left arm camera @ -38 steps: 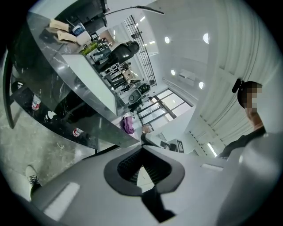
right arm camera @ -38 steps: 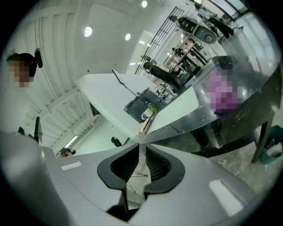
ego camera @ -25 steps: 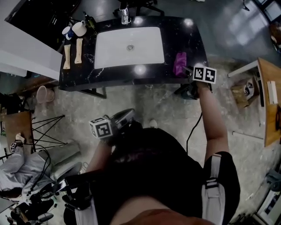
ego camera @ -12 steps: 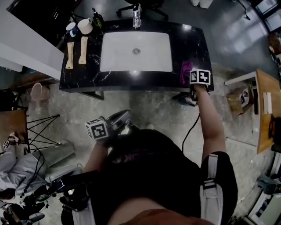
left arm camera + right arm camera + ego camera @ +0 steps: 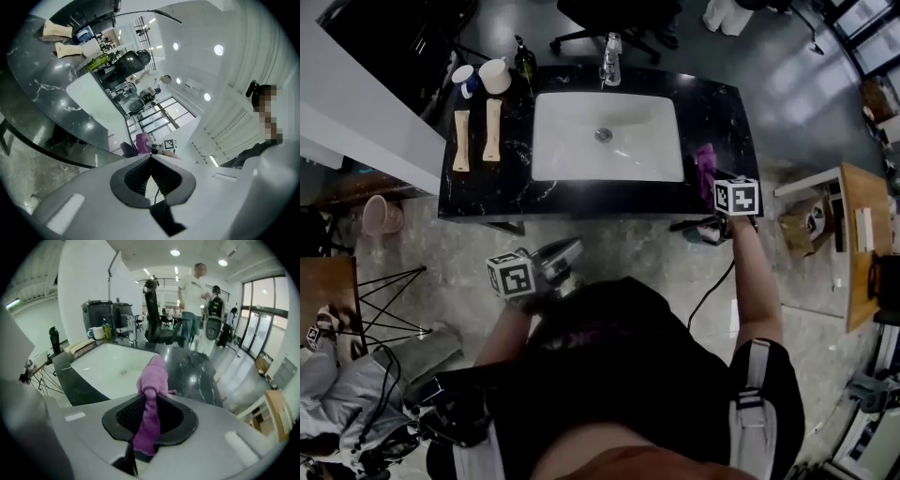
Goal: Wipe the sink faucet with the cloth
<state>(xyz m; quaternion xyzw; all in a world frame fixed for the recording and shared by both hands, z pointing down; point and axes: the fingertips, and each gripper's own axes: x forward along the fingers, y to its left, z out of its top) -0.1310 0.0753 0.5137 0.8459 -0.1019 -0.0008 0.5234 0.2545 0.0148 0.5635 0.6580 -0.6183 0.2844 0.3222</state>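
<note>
Cloth (image 5: pixel 154 373) pinched by right hand-held gripper (image 5: pixel 151 401); jaws just closed further

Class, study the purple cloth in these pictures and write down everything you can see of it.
The purple cloth is soft, fuzzy fabric, bunched into a narrow fold. The right gripper, whose jaws have just been closing, pinches it; one end bulges beyond the jaw tips, the other hangs back behind them. It is over the dark countertop, right of the white sink.
</note>
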